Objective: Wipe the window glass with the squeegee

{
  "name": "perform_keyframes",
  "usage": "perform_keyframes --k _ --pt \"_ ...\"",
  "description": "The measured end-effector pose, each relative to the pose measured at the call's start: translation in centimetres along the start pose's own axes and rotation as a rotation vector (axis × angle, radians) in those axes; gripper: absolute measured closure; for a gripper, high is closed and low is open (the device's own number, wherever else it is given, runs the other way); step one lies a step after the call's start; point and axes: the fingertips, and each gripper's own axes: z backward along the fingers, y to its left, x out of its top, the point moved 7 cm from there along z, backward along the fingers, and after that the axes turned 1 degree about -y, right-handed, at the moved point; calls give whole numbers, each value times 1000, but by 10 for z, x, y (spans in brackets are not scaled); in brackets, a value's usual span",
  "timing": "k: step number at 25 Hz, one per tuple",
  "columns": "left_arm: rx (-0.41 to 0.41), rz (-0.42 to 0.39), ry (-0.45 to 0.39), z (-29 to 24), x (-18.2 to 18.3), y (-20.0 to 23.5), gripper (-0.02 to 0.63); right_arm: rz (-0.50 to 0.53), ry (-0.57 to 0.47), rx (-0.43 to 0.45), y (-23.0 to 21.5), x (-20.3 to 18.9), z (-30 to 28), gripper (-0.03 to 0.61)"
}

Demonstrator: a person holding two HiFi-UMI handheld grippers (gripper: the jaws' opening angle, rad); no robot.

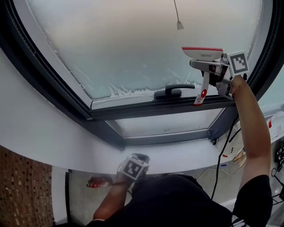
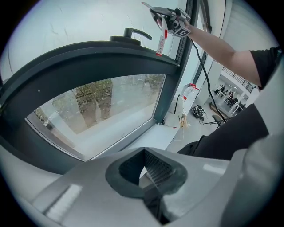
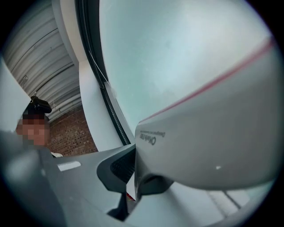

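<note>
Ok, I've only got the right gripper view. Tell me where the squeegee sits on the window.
Observer: Head view puts the squeegee toward the frosted pane's right side, up and right of the window handle.
Operator: Report the left gripper.
Observer: The left gripper is held low near the white sill's front edge, jaws shut, empty.
Operator: Say what hangs off the squeegee.
Observer: A white tag with a red dot, dangling beside the window handle.

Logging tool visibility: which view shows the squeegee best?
Head view: the whole squeegee shows, blade, handle and hanging tag. Left gripper view shows it small and distant; right gripper view only its white head, close up.
</note>
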Motion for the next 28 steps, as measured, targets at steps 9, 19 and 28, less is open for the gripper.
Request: perform_keyframes --k 9,19,28 --pt "-11 -11 17 -2 1 -4 612 -152 43 -28 -36 -75 1 554" --pt "-18 -10 19 -6 2 -8 612 -293 20 -10 -50 -122 9 554" --pt "-30 -19 15 -11 9 -13 612 -355 -14 21 -41 -152 15 552"
